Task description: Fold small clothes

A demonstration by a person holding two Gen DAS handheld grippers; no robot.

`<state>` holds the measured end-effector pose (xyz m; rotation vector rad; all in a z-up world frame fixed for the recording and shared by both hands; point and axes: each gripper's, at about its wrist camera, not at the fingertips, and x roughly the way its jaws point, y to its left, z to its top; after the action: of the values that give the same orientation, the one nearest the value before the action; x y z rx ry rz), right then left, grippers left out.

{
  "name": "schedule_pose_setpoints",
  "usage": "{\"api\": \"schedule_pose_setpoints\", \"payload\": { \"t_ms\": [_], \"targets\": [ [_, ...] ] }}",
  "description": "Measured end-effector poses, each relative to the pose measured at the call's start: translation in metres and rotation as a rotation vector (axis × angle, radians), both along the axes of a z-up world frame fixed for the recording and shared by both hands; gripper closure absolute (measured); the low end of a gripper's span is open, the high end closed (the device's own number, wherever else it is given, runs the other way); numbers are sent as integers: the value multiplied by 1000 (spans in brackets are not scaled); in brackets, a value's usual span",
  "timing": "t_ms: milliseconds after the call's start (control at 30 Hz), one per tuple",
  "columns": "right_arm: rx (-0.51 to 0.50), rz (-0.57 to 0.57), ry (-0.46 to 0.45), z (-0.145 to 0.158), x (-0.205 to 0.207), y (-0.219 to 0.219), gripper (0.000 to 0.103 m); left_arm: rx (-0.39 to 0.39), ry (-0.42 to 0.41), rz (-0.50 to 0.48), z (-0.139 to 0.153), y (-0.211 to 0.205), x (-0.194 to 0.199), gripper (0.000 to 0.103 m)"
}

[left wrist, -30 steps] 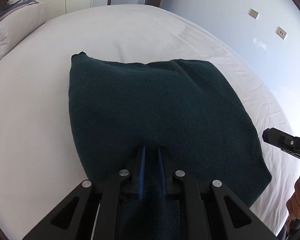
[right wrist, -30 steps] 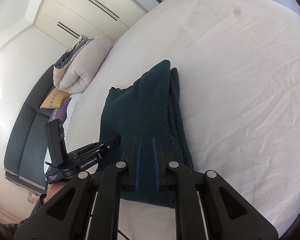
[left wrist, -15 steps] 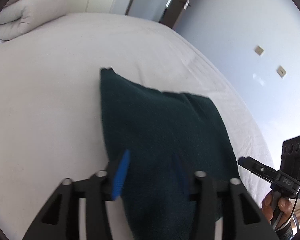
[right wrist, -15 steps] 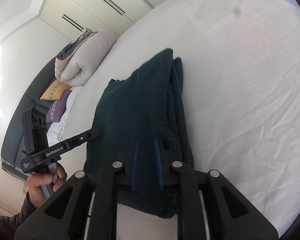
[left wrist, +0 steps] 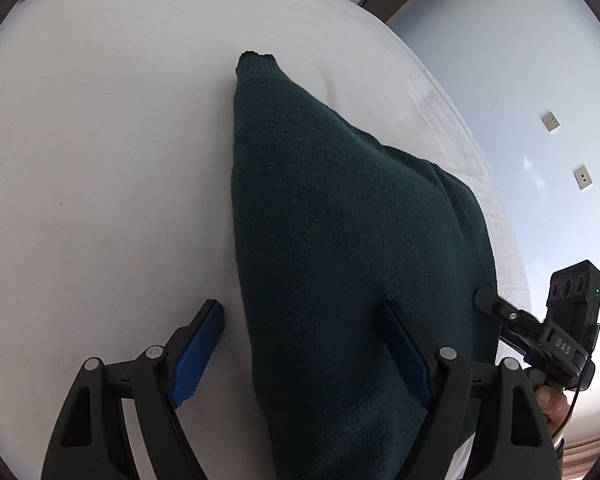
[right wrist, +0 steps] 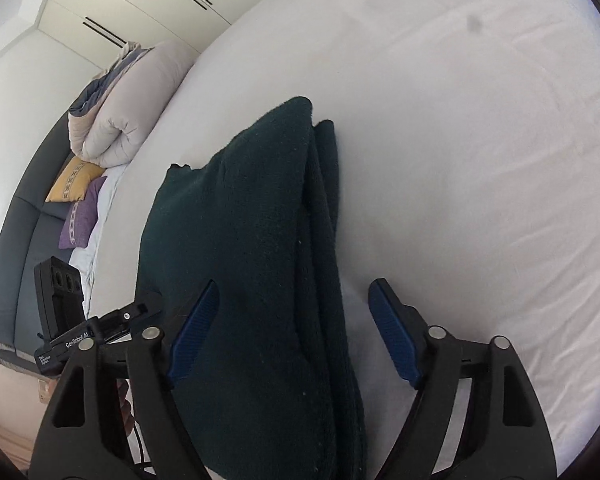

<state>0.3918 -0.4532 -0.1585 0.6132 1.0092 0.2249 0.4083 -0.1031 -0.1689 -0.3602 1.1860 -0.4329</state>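
Lying folded on the white bed (left wrist: 100, 160), the dark green garment (left wrist: 340, 260) sits between the spread, empty fingers of left gripper (left wrist: 300, 344) and right gripper (right wrist: 292, 320); snagging knit on withdrawal could undo the fold.

sweater (left wrist: 340, 240): near end cut off by bottom edge in both views | left claw (left wrist: 300, 332): right pad half hidden behind the knit | hand (left wrist: 556, 408) on right claw: mostly hidden | pillows (right wrist: 78, 204): pattern too small to tell
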Motion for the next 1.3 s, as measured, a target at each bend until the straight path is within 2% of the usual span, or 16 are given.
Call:
{"api": "schedule_pose_setpoints", "payload": {
  "t_ms": [33,67,167,233,400,467,600,733,833,967,1067,1167,1200,1300],
  "targets": [
    [15,24,14,-3,4,3,68,-14,14,-15,0,-4,3,42],
    [8,28,36,-6,6,6,68,9,14,-13,3,-8,3,43],
    [-84,21,27,-2,4,19,75,96,-43,-41,15,-18,-5,56],
    [-154,7,19,6,-1,31,80,115,-61,-45,25,-16,-15,64],
    [-349,51,-75,58,-42,88,82,150,-136,-24,63,11,-54,67],
    [-394,85,-116,77,-62,116,82,158,-173,-10,80,32,-75,67],
    [-369,139,-177,105,-107,166,82,178,-208,6,104,75,-124,67],
    [-315,193,-192,111,-148,211,82,215,-228,32,108,117,-173,67],
    [-250,214,-189,101,-173,240,82,215,-224,54,101,140,-198,67],
    [-165,218,-154,77,-202,264,82,221,-180,65,77,169,-225,67],
    [-155,228,-104,41,-215,276,82,248,-118,70,42,171,-226,65],
    [-121,187,-46,6,-214,265,81,239,-135,90,27,173,-231,58],
    [-80,173,-33,-5,-215,261,80,237,-144,93,27,172,-233,58],
    [24,131,-5,-29,-211,246,67,258,-168,94,24,171,-235,52]
  ]
}}
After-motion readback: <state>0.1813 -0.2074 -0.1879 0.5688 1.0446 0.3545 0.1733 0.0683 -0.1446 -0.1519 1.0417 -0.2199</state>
